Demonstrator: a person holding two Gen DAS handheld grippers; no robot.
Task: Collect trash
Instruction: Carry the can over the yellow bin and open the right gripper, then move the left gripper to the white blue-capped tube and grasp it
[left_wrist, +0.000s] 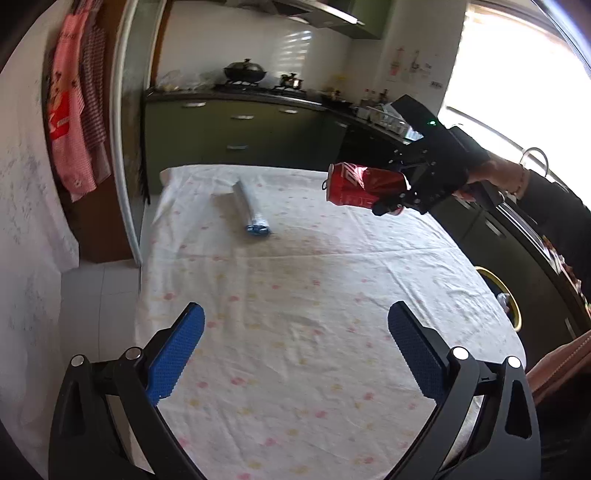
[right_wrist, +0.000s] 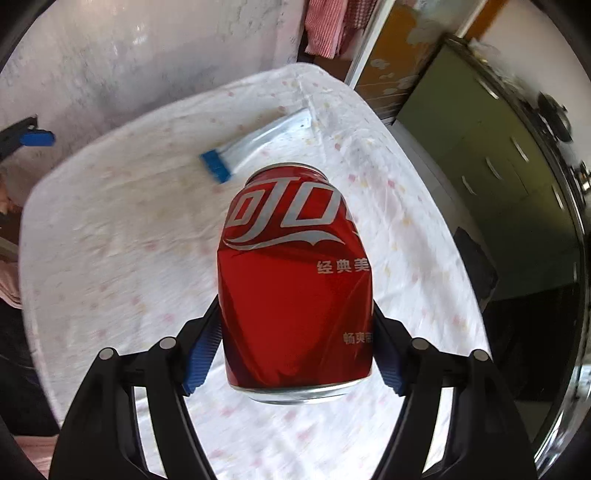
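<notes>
Clamping red can (right_wrist: 295, 284) in right gripper (right_wrist: 295, 347) | left gripper (left_wrist: 295, 347) spread, empty

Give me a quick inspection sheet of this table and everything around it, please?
Surface: table under a white, dotted cloth.
Job's things: dented red can held above the table; blue-ended wrapper lying on the cloth.
Clutter: nothing seen.
Grippers: right gripper clamped on the can; left gripper open, empty.
Cables: nothing seen.
Surroundings: green kitchen cabinets, wok on the stove, hanging pink cloths, bright window.
</notes>
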